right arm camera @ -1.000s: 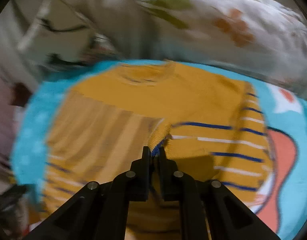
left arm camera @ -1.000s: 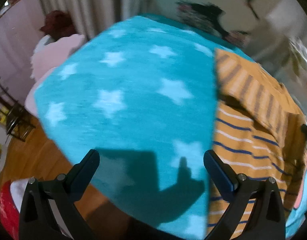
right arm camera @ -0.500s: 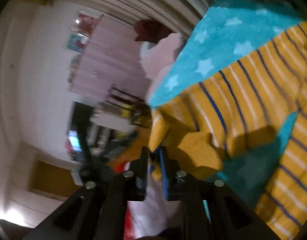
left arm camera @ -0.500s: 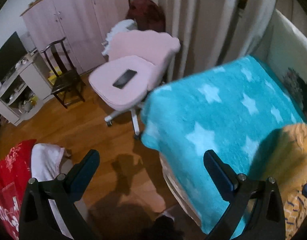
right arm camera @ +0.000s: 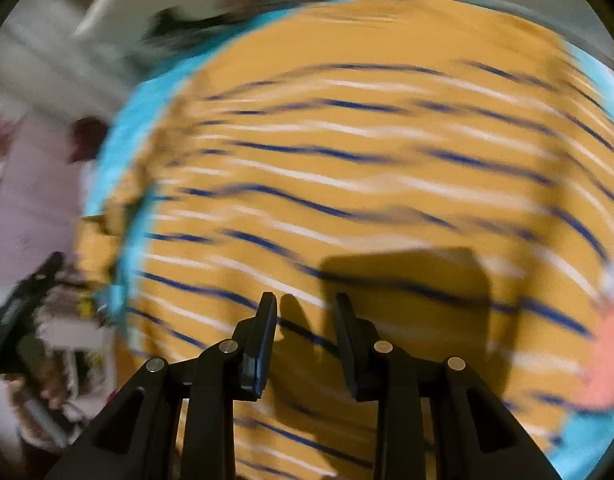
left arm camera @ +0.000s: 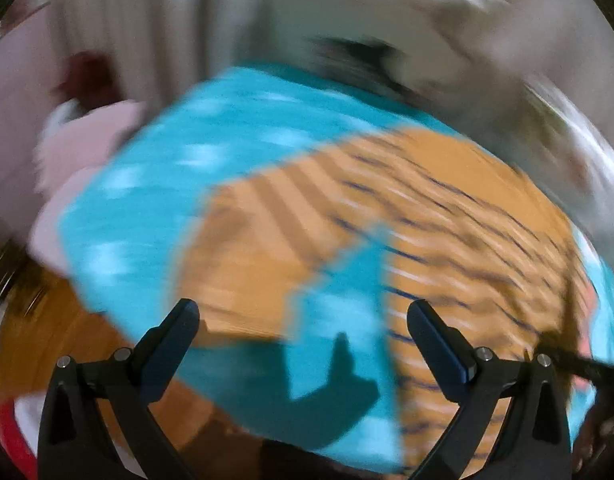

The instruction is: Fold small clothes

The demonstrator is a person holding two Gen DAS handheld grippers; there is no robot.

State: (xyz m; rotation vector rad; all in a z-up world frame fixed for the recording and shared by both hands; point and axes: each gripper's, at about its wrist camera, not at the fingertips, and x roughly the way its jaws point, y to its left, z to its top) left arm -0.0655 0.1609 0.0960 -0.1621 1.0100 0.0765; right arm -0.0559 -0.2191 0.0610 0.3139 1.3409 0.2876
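**Striped top lies flat, both tongs free**

Both of my views are smeared with blur, so I tell only the big things.

The orange striped top lies spread on the blue star blanket that covers the bed. In my right wrist view the top fills almost the whole picture — orange cloth with dark blue and white stripes running from left to right. In my left wrist view the top sits on the right side of the blanket, and a sleeve reaches out to the left and near side, with a wedge of blue blanket showing between sleeve and body.

My right tongs hang over the near part of the top. Their jaws have just been opening, and now there is a clear gap with nothing pinched in it; I see only the cloth and a dark shadow below.

My left tongs are spread wide and hold nothing. They hang over the near edge of the blanket, between the sleeve and the body of the top.

Far left, past the blanket, I see a pink chair — too blurry to say more. The brown wood floor shows near left.
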